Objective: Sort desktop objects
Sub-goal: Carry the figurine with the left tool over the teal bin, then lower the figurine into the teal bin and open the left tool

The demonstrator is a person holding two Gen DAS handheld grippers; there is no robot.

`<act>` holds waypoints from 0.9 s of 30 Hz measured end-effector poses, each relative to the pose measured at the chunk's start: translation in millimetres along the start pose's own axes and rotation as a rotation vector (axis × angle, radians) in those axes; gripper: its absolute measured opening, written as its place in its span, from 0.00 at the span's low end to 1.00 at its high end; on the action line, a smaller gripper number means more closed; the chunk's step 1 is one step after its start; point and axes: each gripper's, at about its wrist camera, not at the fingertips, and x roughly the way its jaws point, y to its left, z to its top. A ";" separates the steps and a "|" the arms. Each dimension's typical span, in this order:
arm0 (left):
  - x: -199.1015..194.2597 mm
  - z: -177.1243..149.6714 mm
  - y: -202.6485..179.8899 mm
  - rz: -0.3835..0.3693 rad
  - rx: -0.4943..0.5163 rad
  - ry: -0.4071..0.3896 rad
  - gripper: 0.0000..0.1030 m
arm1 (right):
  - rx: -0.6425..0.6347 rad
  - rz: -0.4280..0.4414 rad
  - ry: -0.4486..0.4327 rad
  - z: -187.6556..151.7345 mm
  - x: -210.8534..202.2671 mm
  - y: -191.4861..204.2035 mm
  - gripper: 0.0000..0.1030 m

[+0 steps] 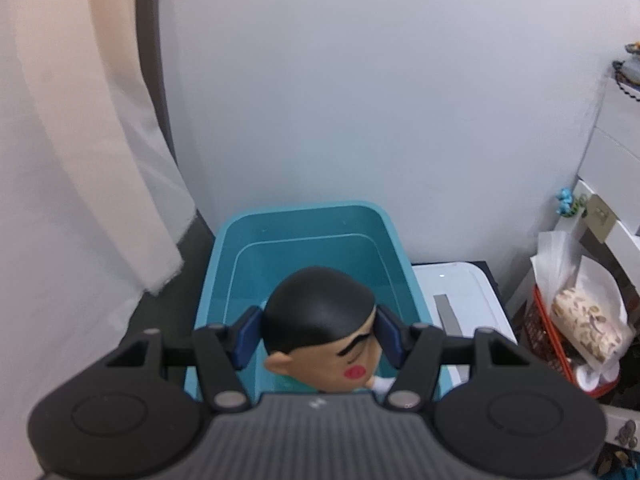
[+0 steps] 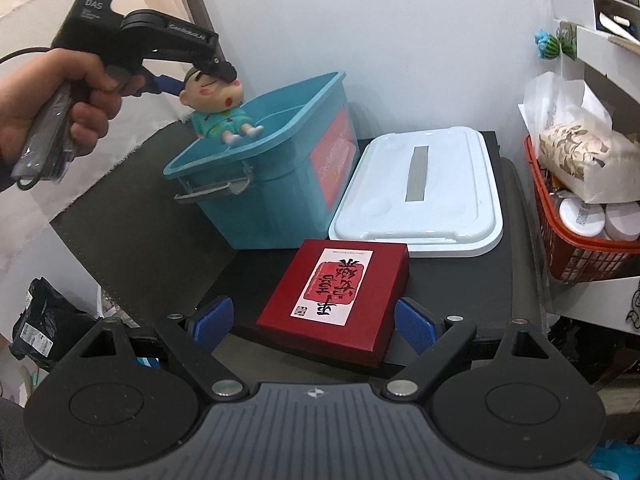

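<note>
Box (image 2: 336, 300) first: the dark red one with the white-and-red label lies flat on the black desk (image 2: 496, 280), nearest you, outside the bin. Your right gripper (image 2: 314, 322) hangs just over its near edge, jaws spread wide, one blue pad off each near corner, nothing between them and no contact that I can see. So the red box counts as unsorted right now.

Further back on the right, the white lid (image 2: 420, 192) lies flat on the desk, just beside the blue bin (image 2: 272, 184). The bin stands open on the left, clear latch facing you. What I can see of its floor from the left wrist view is bare blue plastic, though the figurine hides the near part.

Your left gripper (image 1: 318, 334) is clamped on the figurine (image 1: 320, 328), pads pressing both sides of its black-haired head. From the right wrist view the figurine hangs by the head at the bin's near-left rim, body in green dangling, feet about level with the rim, pointing over the opening. It's held, not resting in the bin; whether a foot touches the rim I can't tell.

Progress, as I judge it: nothing visibly sits sorted in the bin, the figurine is at the bin's mouth in your grip, the red box is on the desk, the lid is off.

The orange basket (image 2: 576, 240) at far right, with its tubs and bags, looks like background clutter, not part of your set.
</note>
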 end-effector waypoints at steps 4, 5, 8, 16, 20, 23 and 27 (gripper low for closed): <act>17.8 4.7 -1.7 0.008 0.001 0.020 0.62 | 0.021 -0.004 0.009 0.8 6.8 -7.0 0.89; 23.0 5.7 -1.9 0.010 0.000 0.027 0.62 | 0.025 -0.007 0.010 1.6 9.0 -9.2 0.89; 40.8 7.3 -2.7 0.016 0.003 0.058 0.62 | 0.062 -0.015 0.019 5.6 17.5 -19.3 0.89; 79.2 5.4 -2.7 0.027 0.023 0.128 0.62 | 0.136 -0.021 0.022 7.8 24.2 -40.1 0.89; 94.3 4.0 -1.6 0.025 0.023 0.158 0.62 | 0.156 -0.008 0.031 9.1 28.7 -42.5 0.89; 101.3 4.9 -1.5 0.022 0.027 0.180 0.62 | 0.151 -0.003 0.035 11.2 31.6 -40.5 0.89; 114.5 6.8 1.7 0.021 0.034 0.209 0.62 | 0.152 -0.003 0.045 12.3 36.3 -40.1 0.89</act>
